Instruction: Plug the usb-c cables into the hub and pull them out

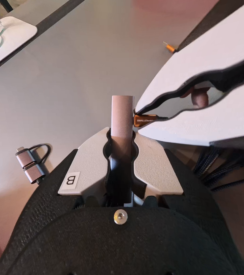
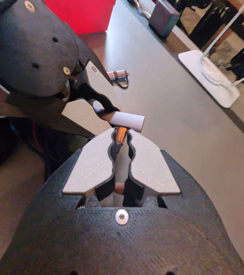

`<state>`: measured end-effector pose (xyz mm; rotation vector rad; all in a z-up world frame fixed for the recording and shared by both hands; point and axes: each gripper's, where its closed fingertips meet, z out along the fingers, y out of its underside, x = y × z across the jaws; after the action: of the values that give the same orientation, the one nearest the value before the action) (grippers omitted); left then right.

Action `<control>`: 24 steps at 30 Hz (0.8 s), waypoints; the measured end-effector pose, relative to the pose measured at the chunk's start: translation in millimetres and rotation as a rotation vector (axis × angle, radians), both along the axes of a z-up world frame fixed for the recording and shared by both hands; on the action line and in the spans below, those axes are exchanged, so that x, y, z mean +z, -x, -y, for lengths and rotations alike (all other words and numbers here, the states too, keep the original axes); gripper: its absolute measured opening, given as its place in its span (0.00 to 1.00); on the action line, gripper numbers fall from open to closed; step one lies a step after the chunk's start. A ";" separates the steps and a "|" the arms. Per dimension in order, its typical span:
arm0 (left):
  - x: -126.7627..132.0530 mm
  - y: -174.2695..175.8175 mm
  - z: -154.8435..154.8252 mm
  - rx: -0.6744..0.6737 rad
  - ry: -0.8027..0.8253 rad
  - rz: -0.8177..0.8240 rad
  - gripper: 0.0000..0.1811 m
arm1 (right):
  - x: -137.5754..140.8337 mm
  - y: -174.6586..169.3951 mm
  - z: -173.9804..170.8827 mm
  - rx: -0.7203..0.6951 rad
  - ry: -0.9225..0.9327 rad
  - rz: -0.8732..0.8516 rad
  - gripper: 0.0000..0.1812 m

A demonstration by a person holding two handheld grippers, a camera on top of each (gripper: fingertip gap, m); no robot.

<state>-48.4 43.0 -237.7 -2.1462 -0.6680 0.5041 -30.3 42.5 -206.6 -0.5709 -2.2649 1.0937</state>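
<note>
My left gripper [image 1: 121,131] is shut on a slim grey metal hub [image 1: 122,114] and holds it above the grey table, its far end sticking out past the fingertips. My right gripper [image 2: 121,131] is shut on an orange usb-c plug [image 2: 121,136] with a black braided cable. The plug meets the hub's side [image 2: 128,121] at a right angle and looks seated in a port. In the left wrist view the right gripper [image 1: 137,120] comes in from the right, pinching the orange plug [image 1: 144,120] against the hub. A second orange plug [image 1: 170,48] lies on the table farther off.
A small grey adapter with a black loop [image 1: 30,165] lies on the table left of my left gripper. A white lamp base [image 1: 9,37] stands at the table's far left edge. A grey box [image 2: 163,22] and a red object [image 2: 85,14] sit at the far end. Dark braided cables [image 1: 210,166] hang at the right.
</note>
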 end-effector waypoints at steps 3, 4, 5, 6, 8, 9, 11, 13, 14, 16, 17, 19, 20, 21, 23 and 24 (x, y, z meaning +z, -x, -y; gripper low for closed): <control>-1.8 1.0 3.2 0.010 0.023 -0.008 0.13 | -2.3 0.5 1.4 -0.029 -0.048 -0.028 0.07; -2.7 0.7 3.5 0.007 0.034 -0.013 0.13 | -4.2 0.2 0.8 -0.036 -0.035 -0.002 0.06; -2.4 0.3 3.3 0.004 0.037 -0.019 0.13 | -4.7 -0.6 0.3 -0.035 -0.022 0.012 0.07; -1.2 0.4 3.1 0.006 0.032 -0.025 0.13 | -4.2 -1.1 0.0 -0.039 -0.009 0.017 0.06; 0.2 1.1 3.5 0.011 0.025 -0.032 0.13 | -3.5 -1.9 0.2 -0.055 0.011 0.021 0.07; 1.7 1.8 4.3 0.017 0.016 -0.037 0.13 | -2.5 -2.1 0.9 -0.073 0.048 0.030 0.07; 3.9 3.2 6.6 0.027 0.010 -0.053 0.13 | -1.8 -2.2 2.4 -0.099 0.074 0.021 0.07; 2.5 3.8 8.0 0.029 0.031 -0.064 0.13 | -3.3 -2.9 2.2 -0.105 -0.003 -0.035 0.07; 1.4 3.2 7.3 0.020 0.027 -0.047 0.13 | -2.7 -3.8 1.5 -0.109 -0.037 -0.068 0.07; 3.8 3.1 6.8 0.014 0.011 -0.057 0.13 | -2.4 -7.7 0.7 -0.095 -0.083 -0.110 0.06; 16.9 26.5 32.7 0.215 0.001 -0.160 0.13 | -24.1 -21.5 -2.3 -0.065 -0.172 -0.025 0.06; 32.3 49.0 77.1 0.357 -0.271 -0.017 0.12 | -19.8 -35.2 -5.0 -0.038 -0.261 -0.174 0.06; 21.9 37.4 67.3 0.286 -0.231 0.027 0.12 | -1.5 -35.1 -2.6 -0.036 -0.154 -0.181 0.06; 11.7 25.5 49.3 0.207 -0.069 -0.042 0.13 | 12.7 -29.9 -4.8 -0.050 -0.034 -0.129 0.06; 15.4 17.0 15.6 0.088 0.024 -0.155 0.13 | 35.3 -16.8 -18.7 -0.067 0.155 -0.104 0.06; 18.1 16.4 10.2 0.069 -0.029 -0.119 0.13 | 46.7 -14.2 -26.7 -0.053 0.211 -0.140 0.06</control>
<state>-64.7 32.8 -219.5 -2.0539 -0.6806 0.6503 -16.0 69.2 -159.9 -0.6142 -2.0187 1.3129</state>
